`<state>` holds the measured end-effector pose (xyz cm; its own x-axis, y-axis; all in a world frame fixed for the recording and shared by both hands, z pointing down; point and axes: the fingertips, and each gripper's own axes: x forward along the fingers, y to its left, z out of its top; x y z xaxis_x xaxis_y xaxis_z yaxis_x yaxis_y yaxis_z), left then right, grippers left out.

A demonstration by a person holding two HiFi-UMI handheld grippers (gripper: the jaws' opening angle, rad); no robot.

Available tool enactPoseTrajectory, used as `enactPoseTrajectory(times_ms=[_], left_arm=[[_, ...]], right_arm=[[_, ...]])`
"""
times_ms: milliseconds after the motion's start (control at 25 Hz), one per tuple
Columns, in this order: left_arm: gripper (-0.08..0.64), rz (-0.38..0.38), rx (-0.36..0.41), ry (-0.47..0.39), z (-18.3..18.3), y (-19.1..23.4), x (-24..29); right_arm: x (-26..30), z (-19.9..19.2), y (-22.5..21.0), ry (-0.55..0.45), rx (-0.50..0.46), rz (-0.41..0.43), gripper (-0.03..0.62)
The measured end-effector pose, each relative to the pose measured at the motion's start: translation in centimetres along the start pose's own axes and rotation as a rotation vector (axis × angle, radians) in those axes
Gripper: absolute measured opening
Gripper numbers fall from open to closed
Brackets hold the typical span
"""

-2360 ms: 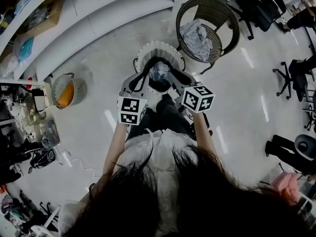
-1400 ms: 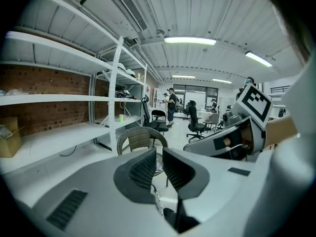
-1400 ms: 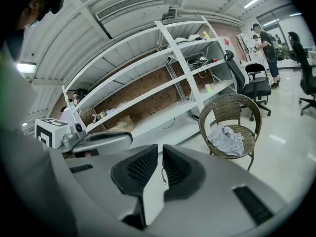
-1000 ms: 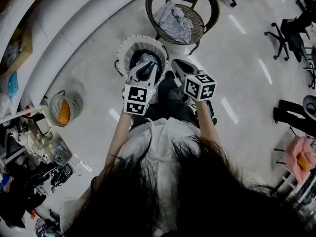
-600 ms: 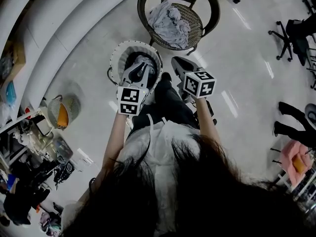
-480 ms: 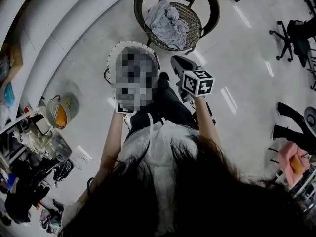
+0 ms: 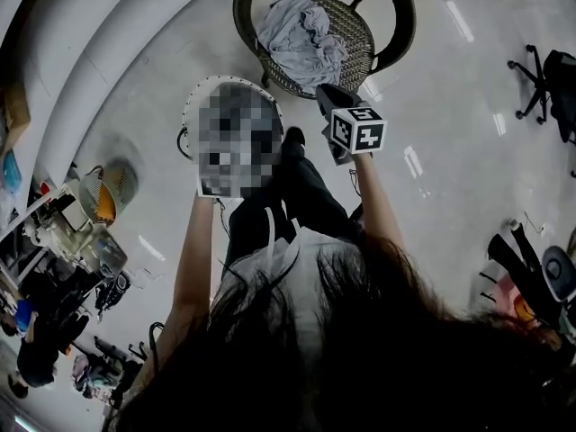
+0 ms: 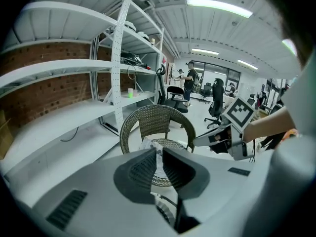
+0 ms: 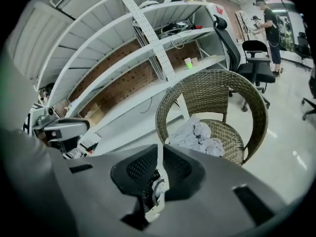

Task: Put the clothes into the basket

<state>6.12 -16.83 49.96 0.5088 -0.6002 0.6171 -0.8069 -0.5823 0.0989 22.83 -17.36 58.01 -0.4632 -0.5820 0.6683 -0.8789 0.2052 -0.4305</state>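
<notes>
Both hand-held grippers have come forward off the basket [image 7: 189, 106] toward the wicker chair [image 7: 241, 7]. Right hand-held gripper [image 7: 324, 92] is now at the chair's front rim, jaws pressed together, empty. Left hand-held gripper [image 8: 158, 154] is likewise closed on nothing, aimed at the chair.

Clothes [image 7: 301, 34]: grey crumpled heap on the chair seat. Heap points no particular way; long axis roughly side to side across the seat.

Step, as judged: reach for the pick-up. Spread the jaws before arrival, come down on a raised fold near the heap's middle, and bite deep so the garment lifts whole.
</notes>
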Motion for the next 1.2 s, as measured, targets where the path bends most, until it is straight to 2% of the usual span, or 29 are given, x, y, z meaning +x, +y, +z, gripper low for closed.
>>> enactPoseTrajectory(times_ms=[360,520,720,760,800,840,1040,1200], left_arm=[[0.048,-0.004,-0.038,0.099,-3.7,1.3,7.4],[0.048,-0.031,-0.019,0.145,-5.6,1.0,10.4],[0.048,-0.033,-0.001,0.195,-8.1,1.7,13.2],[0.048,-0.031,0.01,0.206,-8.6,1.9,13.6],[0.048,-0.031,0.022,0.216,-9.1,2.0,14.1],[0.048,-0.032,0.029,0.226,-9.5,2.1,14.5],[0.048,-0.029,0.004,0.251,-11.3,2.8,15.8],[0.048,-0.02,-0.012,0.277,-12.8,3.3,16.3]], right_arm=[[9.2,-3.4,-7.3,0.131,-0.087,-0.037,0.048],[12.8,-5.3,-10.5,0.192,-0.104,-0.058,0.049],[16.6,-5.6,-13.2,0.227,-0.109,-0.062,0.056],[17.3,-5.5,-13.6,0.235,-0.117,-0.055,0.093],[18.0,-5.5,-14.0,0.244,-0.127,-0.047,0.18],[18.6,-5.6,-14.4,0.254,-0.141,-0.046,0.222],[21.6,-7.2,-17.6,0.319,-0.228,-0.141,0.291],[23.5,-10.3,-18.8,0.438,-0.233,-0.148,0.305]])
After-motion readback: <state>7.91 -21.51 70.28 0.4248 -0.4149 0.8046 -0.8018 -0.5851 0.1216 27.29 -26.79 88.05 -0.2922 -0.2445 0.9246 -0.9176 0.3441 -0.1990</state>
